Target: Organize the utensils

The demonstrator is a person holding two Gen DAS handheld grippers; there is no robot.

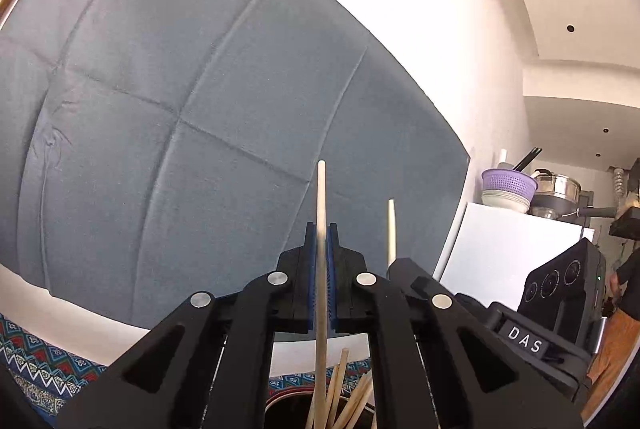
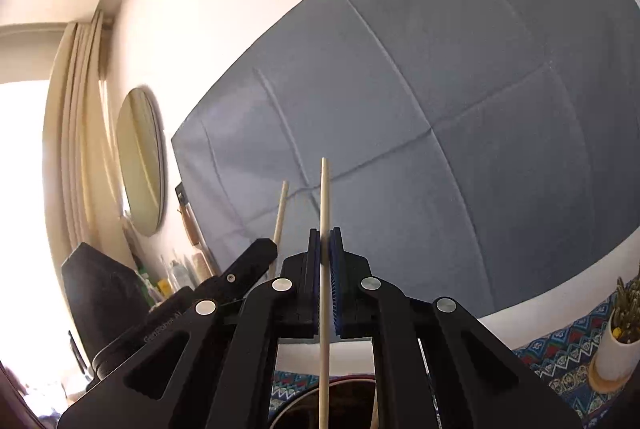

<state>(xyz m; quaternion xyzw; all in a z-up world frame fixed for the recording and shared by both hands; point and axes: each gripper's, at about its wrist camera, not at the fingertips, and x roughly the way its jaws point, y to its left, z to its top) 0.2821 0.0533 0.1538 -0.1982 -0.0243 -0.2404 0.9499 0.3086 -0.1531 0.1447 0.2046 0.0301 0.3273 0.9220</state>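
My left gripper (image 1: pixel 321 235) is shut on a pale wooden chopstick (image 1: pixel 321 197) that stands upright between its blue pads. Below it, several more chopsticks (image 1: pixel 340 389) lean in a dark round holder (image 1: pixel 288 409). My right gripper (image 2: pixel 325 239) is shut on another upright chopstick (image 2: pixel 325 197), also over the dark holder (image 2: pixel 352 401). The two grippers are side by side: the right one with its chopstick (image 1: pixel 391 229) shows in the left wrist view, and the left one with its chopstick (image 2: pixel 281 213) shows in the right wrist view.
A blue-grey padded panel (image 1: pixel 200 109) leans on the white wall behind. A patterned cloth (image 1: pixel 36 361) covers the table. A potted cactus (image 2: pixel 624 325) stands at the right. A white cabinet (image 1: pixel 512 249) carries a purple colander (image 1: pixel 508 183) and pots.
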